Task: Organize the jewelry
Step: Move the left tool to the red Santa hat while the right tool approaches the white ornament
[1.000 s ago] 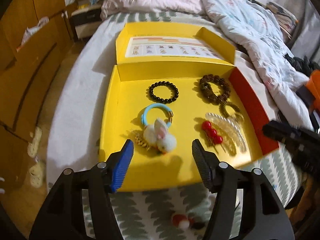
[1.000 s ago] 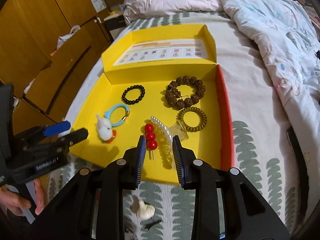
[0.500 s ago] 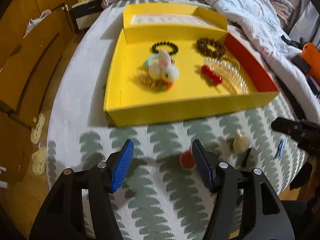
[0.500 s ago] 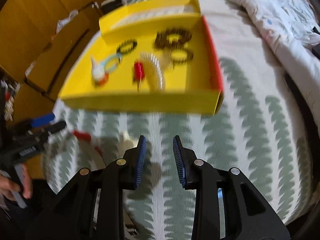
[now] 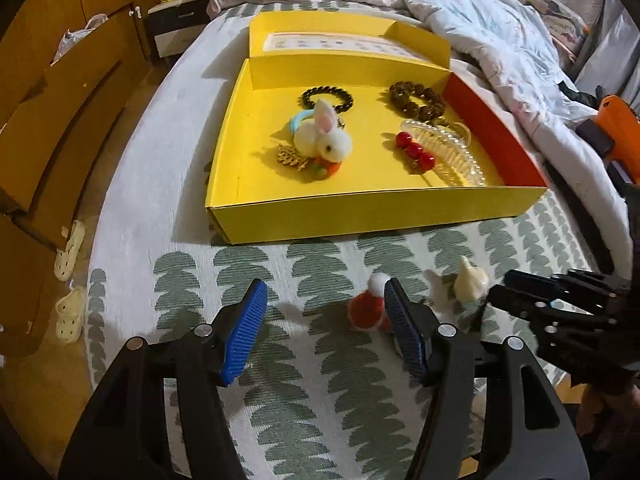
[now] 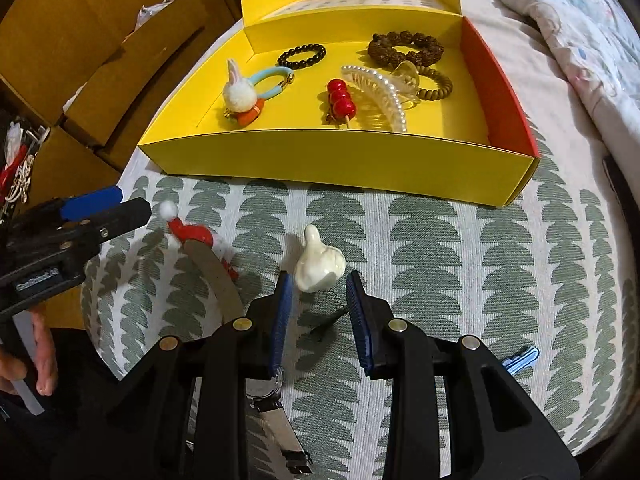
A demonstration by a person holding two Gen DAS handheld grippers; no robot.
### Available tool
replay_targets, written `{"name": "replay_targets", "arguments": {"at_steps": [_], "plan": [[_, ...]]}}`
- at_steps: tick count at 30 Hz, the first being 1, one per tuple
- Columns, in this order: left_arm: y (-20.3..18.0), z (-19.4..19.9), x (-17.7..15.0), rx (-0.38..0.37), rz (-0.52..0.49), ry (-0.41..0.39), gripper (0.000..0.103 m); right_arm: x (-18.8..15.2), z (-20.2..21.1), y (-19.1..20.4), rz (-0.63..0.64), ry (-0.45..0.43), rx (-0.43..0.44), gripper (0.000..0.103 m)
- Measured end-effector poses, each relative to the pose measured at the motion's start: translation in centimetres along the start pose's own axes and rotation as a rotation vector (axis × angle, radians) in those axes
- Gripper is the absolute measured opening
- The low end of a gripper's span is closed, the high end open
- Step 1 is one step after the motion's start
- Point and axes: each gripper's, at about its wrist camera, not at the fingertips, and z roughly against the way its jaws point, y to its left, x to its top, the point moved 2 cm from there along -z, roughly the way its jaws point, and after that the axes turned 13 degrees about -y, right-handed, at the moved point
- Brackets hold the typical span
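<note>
right wrist view: the right hand-held gripper (image 6: 316, 312) is partly open over the bed (image 6: 460, 248), empty, the cream clip (image 6: 319, 261) just beyond its tips; left hand-held gripper (image 5: 324, 328) gapes wider, empty, beside the red santa-hat clip (image 5: 366, 308); yellow box (image 6: 340, 160) behind.

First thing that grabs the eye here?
The bright yellow box on the bed, holding bracelets, a plush bunny tie and a pearl claw clip. In front of it, loose on the leaf-print cover, lie a red Santa-hat clip and a cream duck clip.
</note>
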Motion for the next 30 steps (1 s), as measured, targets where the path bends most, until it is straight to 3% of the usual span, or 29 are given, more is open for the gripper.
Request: {"name": "replay_targets", "arguments": {"at_steps": [24,26,30], "plan": [[-0.4,-3.5,-1.4,-0.02,0.031,0.103,0.061,-0.1,-2.6,0.1,-0.01,0.018,-0.043,0.034],[-0.4,-3.6,-1.4,-0.024,0.034,0.108,0.052,-0.2,-2.8,0.1,-0.008,0.016,-0.044,0.034],[-0.4,-3.8,-1.4,-0.039,0.041,0.119,0.044,-0.1,-2.9,0.2,-0.006,0.008,-0.047,0.034]]}}
